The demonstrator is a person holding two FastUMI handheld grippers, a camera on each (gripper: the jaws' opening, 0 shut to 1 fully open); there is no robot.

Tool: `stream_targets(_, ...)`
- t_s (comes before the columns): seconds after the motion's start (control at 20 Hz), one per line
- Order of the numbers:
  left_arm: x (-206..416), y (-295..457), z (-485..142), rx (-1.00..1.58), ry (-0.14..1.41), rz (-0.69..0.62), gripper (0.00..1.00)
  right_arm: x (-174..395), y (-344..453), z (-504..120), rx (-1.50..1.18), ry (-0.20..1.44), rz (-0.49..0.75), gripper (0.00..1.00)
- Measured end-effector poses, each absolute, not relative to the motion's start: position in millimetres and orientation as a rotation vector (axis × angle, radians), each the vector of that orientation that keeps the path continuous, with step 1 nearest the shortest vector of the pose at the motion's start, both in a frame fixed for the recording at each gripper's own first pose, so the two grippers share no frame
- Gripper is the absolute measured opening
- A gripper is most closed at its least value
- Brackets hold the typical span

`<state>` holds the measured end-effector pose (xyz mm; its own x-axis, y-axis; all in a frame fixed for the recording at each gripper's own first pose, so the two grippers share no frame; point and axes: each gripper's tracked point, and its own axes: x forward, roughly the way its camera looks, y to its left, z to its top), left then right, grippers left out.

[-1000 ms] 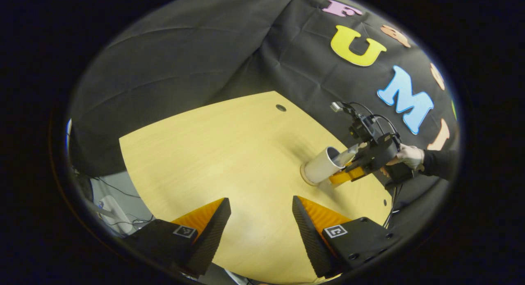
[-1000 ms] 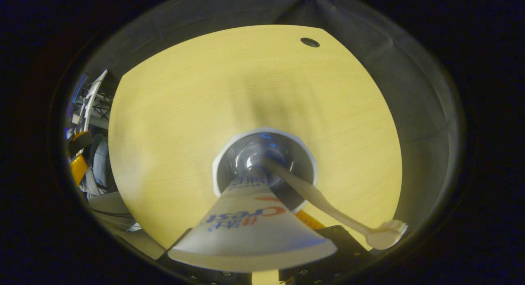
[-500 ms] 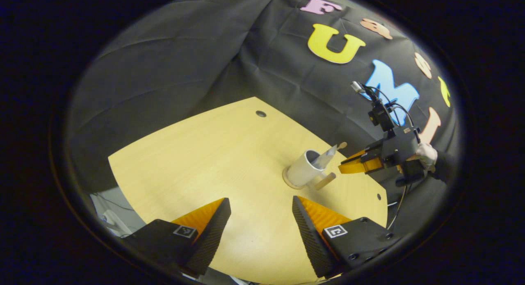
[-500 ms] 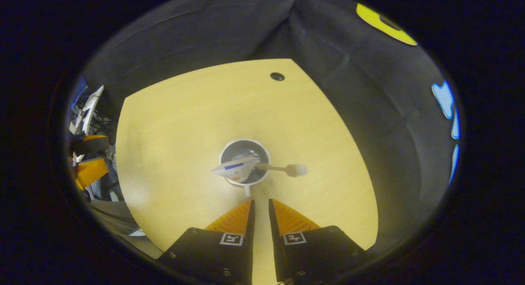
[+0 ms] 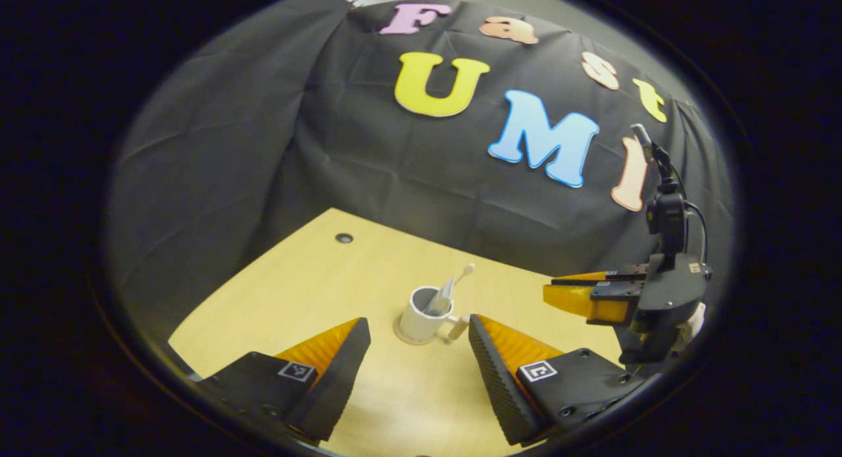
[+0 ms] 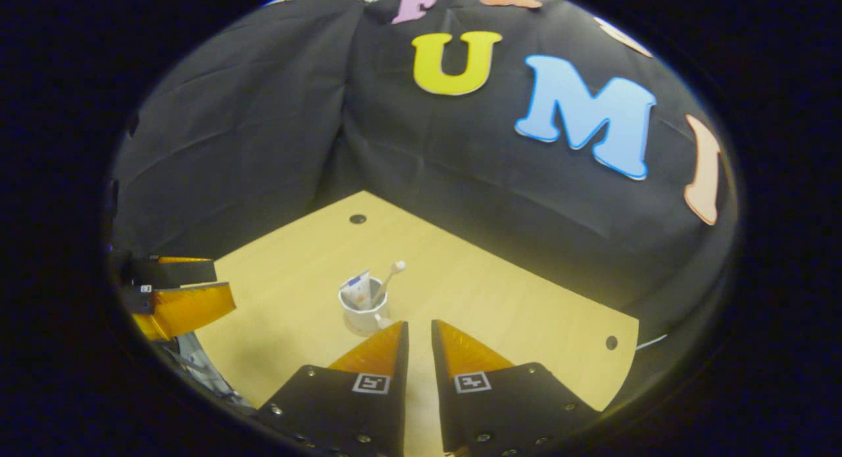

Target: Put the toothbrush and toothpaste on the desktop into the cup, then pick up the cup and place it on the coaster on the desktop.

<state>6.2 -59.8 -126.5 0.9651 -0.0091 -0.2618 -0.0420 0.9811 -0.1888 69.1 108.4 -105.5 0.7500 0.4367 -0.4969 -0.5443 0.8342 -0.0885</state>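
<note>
Your white cup (image 5: 421, 313) stands upright on the round coaster (image 5: 402, 335) on the wooden desktop (image 5: 309, 292), handle toward you. The toothpaste tube (image 6: 358, 288) and the toothbrush (image 6: 392, 277) both stand in it, the brush head leaning out over the rim. Your left gripper (image 5: 419, 352) hangs above the near edge of the desktop with its fingers spread wide and nothing between them. Your right gripper (image 6: 419, 345) holds nothing either; its fingers stand narrow, with a slim gap between the tips, well apart from the cup and pointing toward it.
</note>
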Motion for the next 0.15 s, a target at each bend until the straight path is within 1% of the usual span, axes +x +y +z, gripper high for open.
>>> stream_targets(0.15,14,-86,-83,-0.106,0.185,-0.044,0.96,62,87,-73,-0.071,0.383,0.424,0.2)
